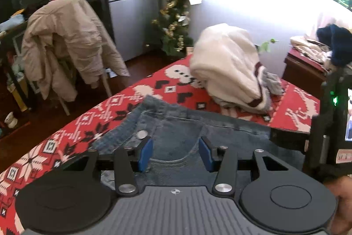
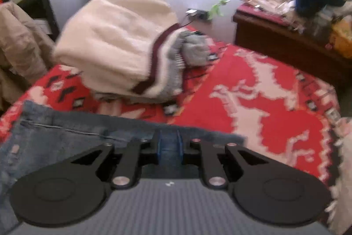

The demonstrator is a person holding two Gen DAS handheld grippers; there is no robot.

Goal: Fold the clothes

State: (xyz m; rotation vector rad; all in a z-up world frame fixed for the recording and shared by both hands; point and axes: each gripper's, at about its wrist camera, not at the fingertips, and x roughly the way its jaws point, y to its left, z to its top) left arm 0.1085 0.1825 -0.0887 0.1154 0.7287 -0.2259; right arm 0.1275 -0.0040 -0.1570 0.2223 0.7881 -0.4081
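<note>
Blue jeans (image 1: 176, 124) lie flat on a red patterned blanket (image 1: 88, 124), waistband and metal button toward the far side. My left gripper (image 1: 175, 153) hovers low over the front pocket area. Its blue pads stand well apart with only flat denim beneath them. In the right wrist view the jeans (image 2: 66, 142) spread to the left, and my right gripper (image 2: 169, 147) has its pads close together with the denim edge pinched between them. The right gripper (image 1: 275, 137) also shows at the jeans' right edge in the left wrist view.
A folded cream sweater with a maroon stripe (image 2: 114, 43) sits on other clothes at the blanket's (image 2: 253, 102) far side. A chair draped with a beige jacket (image 1: 66, 41), a fridge (image 1: 132, 3) and a small Christmas tree (image 1: 173, 21) stand beyond. A wooden cabinet (image 2: 275, 36) holds piled clothes.
</note>
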